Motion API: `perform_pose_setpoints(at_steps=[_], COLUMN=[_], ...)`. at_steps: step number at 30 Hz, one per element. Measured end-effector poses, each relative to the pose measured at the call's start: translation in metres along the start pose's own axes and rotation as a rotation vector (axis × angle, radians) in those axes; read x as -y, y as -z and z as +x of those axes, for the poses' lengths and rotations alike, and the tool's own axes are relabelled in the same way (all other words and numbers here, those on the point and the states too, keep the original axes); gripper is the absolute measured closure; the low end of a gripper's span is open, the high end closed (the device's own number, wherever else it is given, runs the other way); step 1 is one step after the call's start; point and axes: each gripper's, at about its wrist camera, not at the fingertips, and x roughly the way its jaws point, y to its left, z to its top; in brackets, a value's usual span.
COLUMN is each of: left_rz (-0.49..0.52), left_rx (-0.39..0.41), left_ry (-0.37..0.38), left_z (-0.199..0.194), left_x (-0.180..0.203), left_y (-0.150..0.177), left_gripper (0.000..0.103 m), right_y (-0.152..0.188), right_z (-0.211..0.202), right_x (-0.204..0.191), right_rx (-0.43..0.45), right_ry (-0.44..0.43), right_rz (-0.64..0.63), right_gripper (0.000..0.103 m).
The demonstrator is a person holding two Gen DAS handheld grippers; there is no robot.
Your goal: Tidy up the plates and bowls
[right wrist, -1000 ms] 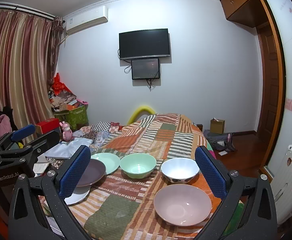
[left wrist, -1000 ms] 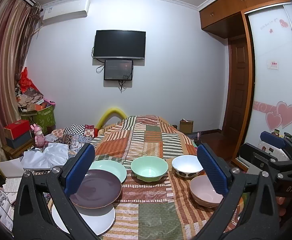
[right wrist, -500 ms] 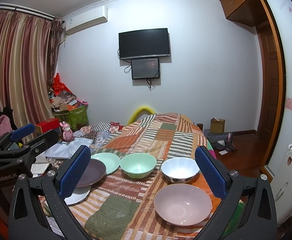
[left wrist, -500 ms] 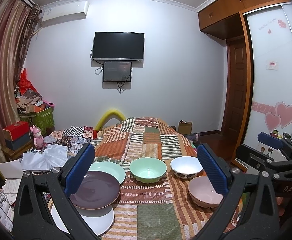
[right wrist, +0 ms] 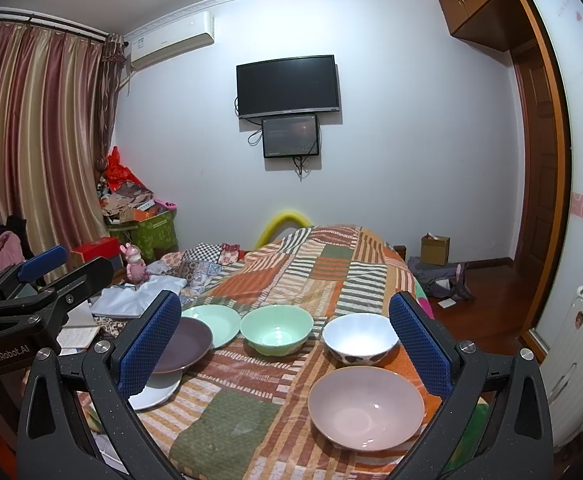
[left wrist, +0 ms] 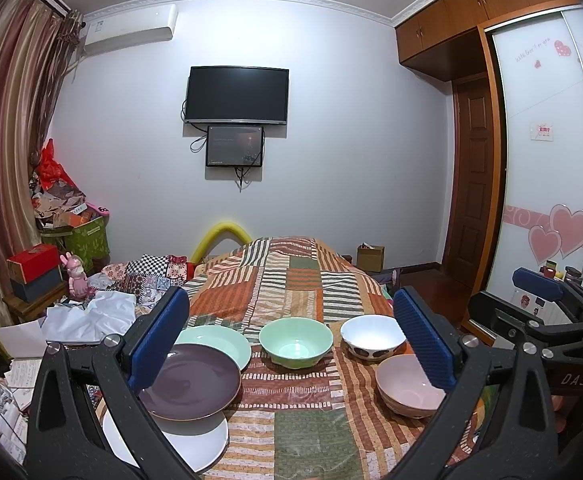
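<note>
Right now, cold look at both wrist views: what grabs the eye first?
Crockery laid out on a striped patchwork bedspread: three plates overlapping at the left, purple plate over a white plate and in front of a green plate. To their right stand a green bowl, a white bowl and, nearest, a pink bowl. Both the left gripper and right gripper hang open above it, holding nothing.

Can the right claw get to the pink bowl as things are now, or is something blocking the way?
Probably yes. The right claw is open and empty, and the pink bowl sits just below and ahead of it near the bed's edge. Nothing lies on or in front of it; the white bowl stands behind.
</note>
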Motion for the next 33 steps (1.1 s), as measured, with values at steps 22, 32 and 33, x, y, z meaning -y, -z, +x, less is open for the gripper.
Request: perform_pose_setpoints(at_steps=[22,32,33], left_rz=[-0.014,-0.018,-0.018], left_rx=[-0.004,-0.005,-0.006], left_ry=[-0.001,-0.008,-0.009], left_z=[0.003,0.003,0.0032], left_x=[-0.0036,-0.0077,-0.0085], left_y=[0.0016,0.0041,0.0048], left_gripper=[0.0,0.0,0.0], right_y=[0.0029,0.004,0.0046], right_z=[0.0016,0.0045,0.0061], right_x=[-0.0009,-0.0033,-0.0037], right_rx=[-0.002,-0.006,-0.01], right_ry=[-0.003,-0.006,-0.007], right_rz=[0.0,-0.001,-0.001], right_gripper=[0.0,0.0,0.0])
